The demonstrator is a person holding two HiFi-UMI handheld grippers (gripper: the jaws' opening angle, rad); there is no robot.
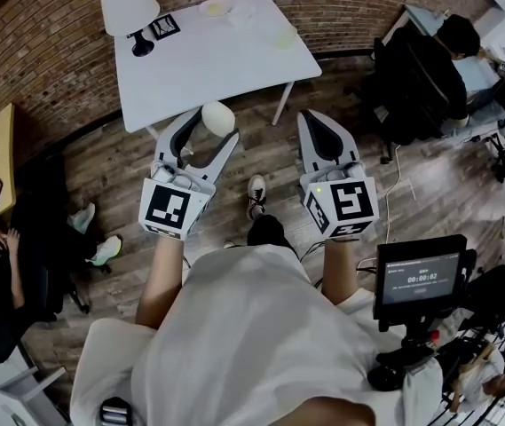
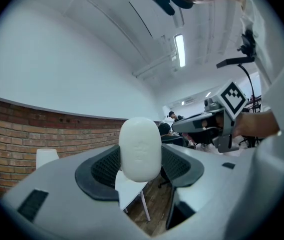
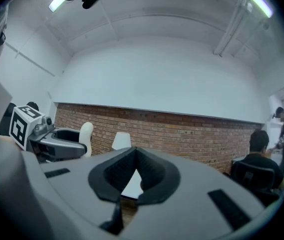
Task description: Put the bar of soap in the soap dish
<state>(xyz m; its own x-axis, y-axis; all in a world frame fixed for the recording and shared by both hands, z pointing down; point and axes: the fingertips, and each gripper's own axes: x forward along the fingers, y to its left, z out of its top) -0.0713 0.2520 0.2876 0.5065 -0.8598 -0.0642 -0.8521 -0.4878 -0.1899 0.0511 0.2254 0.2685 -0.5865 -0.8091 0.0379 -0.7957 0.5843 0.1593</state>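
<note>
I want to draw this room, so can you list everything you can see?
bar of soap: 1, white, between the left gripper's jaws
table: 1, white, ahead by the brick wall
lamp: 1, white, table's far left corner
pale items: 2, whitish, table's far edge; too small to identify
screen: 1, black, lower right
seated people: at least 2, dark clothes, at side desks
left gripper: 1, grey, shut on the soap
right gripper: 1, grey, shut, empty

White soap bar (image 1: 218,118), white table (image 1: 208,60), red-brick wall (image 1: 39,60).

The small monitor (image 1: 421,278) shows a timer, 00:00:02.
</note>
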